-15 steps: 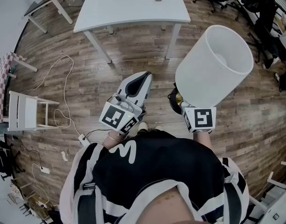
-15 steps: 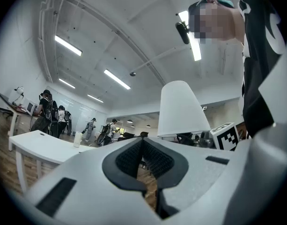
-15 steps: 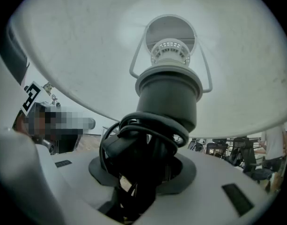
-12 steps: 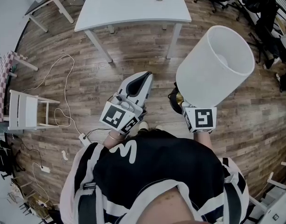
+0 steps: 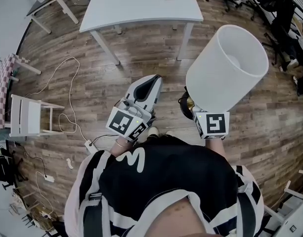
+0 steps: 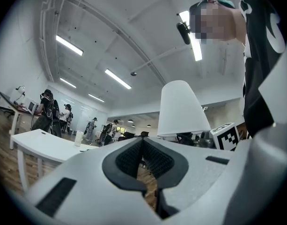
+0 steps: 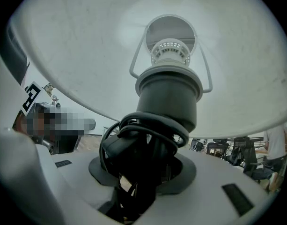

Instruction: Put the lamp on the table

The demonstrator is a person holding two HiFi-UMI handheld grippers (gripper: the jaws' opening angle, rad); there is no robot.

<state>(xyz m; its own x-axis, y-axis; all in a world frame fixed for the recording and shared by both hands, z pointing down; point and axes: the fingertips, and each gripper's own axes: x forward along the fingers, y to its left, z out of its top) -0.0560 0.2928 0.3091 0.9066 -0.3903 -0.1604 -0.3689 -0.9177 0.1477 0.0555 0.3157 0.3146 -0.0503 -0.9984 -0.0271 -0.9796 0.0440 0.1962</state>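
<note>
Right gripper (image 7: 142, 170) is clamped on the stem of a white-shaded table lamp (image 5: 228, 68), over its coiled black cord (image 7: 148, 135). Left gripper (image 6: 144, 158) is closed and empty beside it. In the last half second the shade has barely risen. The white table (image 5: 141, 6) stands well ahead across the wood floor (image 5: 92, 83), so the carry looks unfinished.

Bright, even indoor light comes from ceiling strips (image 6: 117, 78), which glare white. Shadows on the floor (image 5: 141, 68) are soft. Every view bends at its edges, with dark corners; the lamp (image 7: 167, 97) looms close, slightly soft.
</note>
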